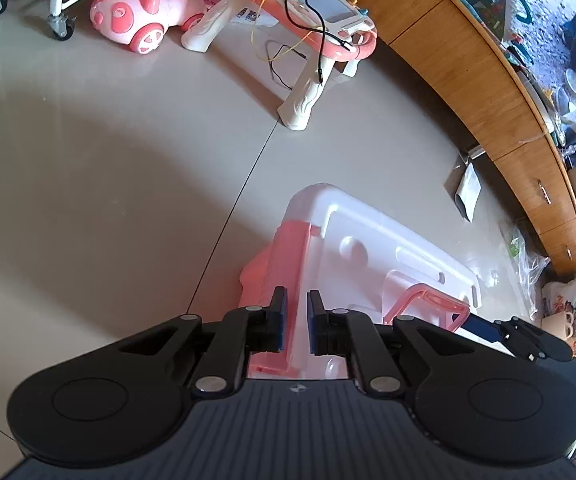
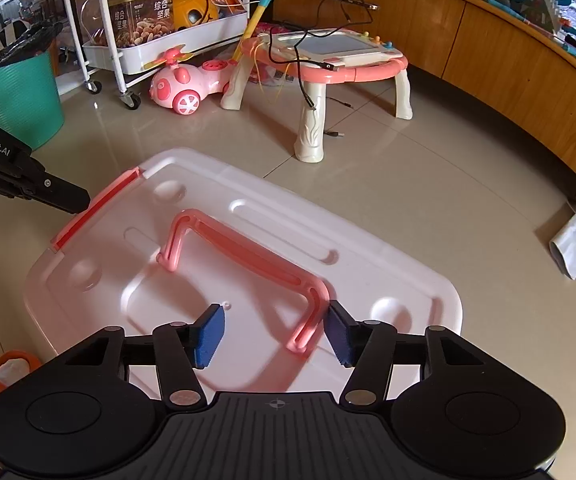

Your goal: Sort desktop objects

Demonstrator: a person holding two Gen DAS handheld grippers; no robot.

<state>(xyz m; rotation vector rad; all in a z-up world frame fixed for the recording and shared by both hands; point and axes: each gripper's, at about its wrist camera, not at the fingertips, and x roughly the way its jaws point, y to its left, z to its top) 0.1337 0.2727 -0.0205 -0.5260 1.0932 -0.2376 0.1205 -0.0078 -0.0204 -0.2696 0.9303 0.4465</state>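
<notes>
The tiled floor (image 2: 428, 200) takes up most of the room, with a curved wooden cabinet (image 2: 508, 44) running along its far side. Sitting on the floor in front of me is a big white storage box (image 2: 392, 280) with its lid on, a pink latch (image 2: 100, 204) clipped at one end and a pink carry handle (image 2: 244, 252) standing up from the middle of the lid. Beyond it stands a child's drawing table (image 2: 328, 56) with a pink rim and cream legs, black and yellow cables trailing over its top and down to the floor. To the left of that is a white rolling cart (image 2: 168, 40) holding a box of nuts, a teal bucket (image 2: 16, 96) lined with a black bag, and a pink ride-on toy car (image 2: 188, 84) parked near the cart's wheels. A small white paper bag (image 2: 572, 248) lies on the floor near the cabinet. The right tongs (image 2: 274, 334) hang just above the lid, spread wide, with the near end of the handle sitting between the blue pads (image 2: 208, 334) close to the right one, though nothing is gripped. The left tongs (image 1: 296, 320) are at the latch end of the box, held slightly apart with a narrow gap between the pads (image 1: 313, 322), hovering over the box's edge beside the latch (image 1: 288, 264) without pinching anything. From that side, the right tongs' blue tip (image 1: 484, 328) shows beside the handle (image 1: 428, 304).
</notes>
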